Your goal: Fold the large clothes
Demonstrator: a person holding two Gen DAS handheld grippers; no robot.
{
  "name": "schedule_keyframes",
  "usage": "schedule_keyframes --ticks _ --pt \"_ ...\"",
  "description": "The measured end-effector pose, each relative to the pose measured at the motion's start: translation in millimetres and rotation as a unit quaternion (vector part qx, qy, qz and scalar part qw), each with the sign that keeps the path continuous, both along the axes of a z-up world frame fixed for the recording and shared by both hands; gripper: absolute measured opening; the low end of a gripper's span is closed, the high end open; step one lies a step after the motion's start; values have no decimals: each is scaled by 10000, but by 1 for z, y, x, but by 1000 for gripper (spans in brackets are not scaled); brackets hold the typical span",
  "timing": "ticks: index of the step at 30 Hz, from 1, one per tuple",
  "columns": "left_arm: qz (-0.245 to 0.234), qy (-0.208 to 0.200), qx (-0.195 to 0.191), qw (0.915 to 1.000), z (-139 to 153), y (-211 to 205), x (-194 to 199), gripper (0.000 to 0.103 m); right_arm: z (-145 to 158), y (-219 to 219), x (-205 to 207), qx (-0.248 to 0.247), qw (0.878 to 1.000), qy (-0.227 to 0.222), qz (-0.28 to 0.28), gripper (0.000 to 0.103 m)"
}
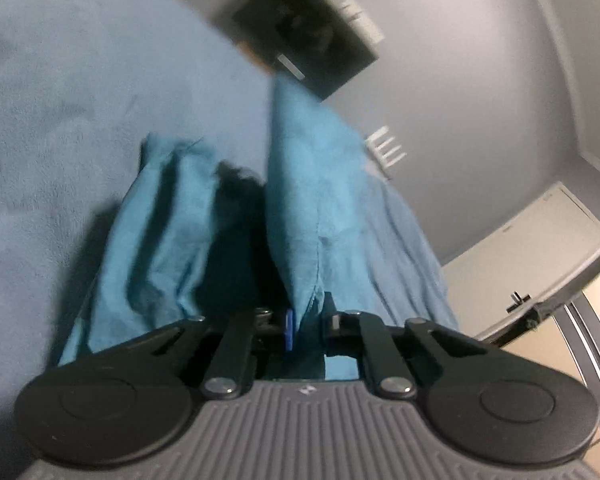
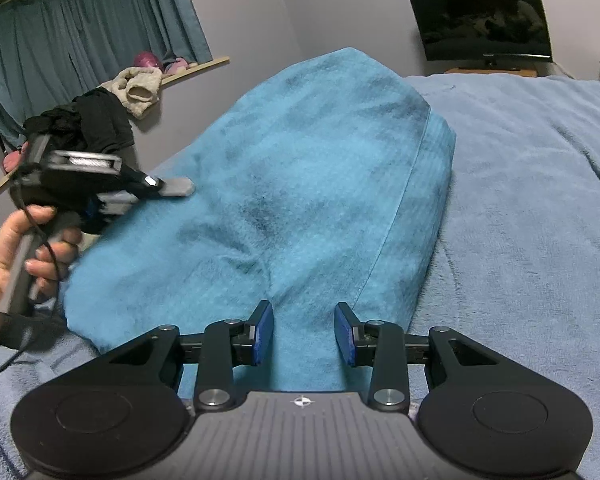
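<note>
Left tongs (image 1: 306,326) clenched on teal garment (image 2: 300,200); right tongs (image 2: 304,334) released, straddling its near edge on bed (image 2: 540,220). No legible writing.

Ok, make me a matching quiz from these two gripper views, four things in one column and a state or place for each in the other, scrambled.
Things:
1. left gripper
2. right gripper
3. teal garment
4. television

States or places:
A. dark screen, against the far wall
B. jaws apart, fabric between them
C. shut on a pinch of fabric
D. lying on the light blue blanket

Pairs: 1-C, 2-B, 3-D, 4-A
</note>
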State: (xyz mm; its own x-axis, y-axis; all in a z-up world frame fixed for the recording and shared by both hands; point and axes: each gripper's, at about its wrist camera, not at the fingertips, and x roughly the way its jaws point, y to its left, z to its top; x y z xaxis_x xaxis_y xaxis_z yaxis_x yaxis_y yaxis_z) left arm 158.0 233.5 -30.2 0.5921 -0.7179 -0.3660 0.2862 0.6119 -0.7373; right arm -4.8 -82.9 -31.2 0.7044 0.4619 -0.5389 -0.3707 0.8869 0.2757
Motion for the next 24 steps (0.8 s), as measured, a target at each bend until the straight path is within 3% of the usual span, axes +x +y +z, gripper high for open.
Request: schedule_keyframes --ticks 2,4,6,8,12,15,20,23,24 --pt "12 -81 207 9998 8 0 -8 6 -2 8 2 -51 9999 -27 99 38" --pt "140 -8 808 9966 9 -1 -11 6 -3 16 5 -108 9998 -38 173 38" --pt "307 173 1572 9869 6 -14 -3 6 -5 22 8 -166 9994 -65 282 38" --pt "373 299 1883 9809 2 -15 1 6 -5 28 9 -237 9988 -113 408 38" --pt "372 306 2029 9780 3 -17 6 7 8 27 5 -25 9973 -484 545 39" --pt "335 331 2089 9768 1 -18 8 7 22 18 11 64 9958 -870 266 50" --pt "304 331 2109 9765 -1 -20 7 8 33 31 53 -589 9873 -1473 -37 50" --pt "304 355 2060 9774 -3 -16 6 10 19 45 83 -943 9856 -1405 -54 50" --pt "303 355 2069 9772 -4 -15 6 10 11 51 91 -1078 9838 -1430 -114 55"
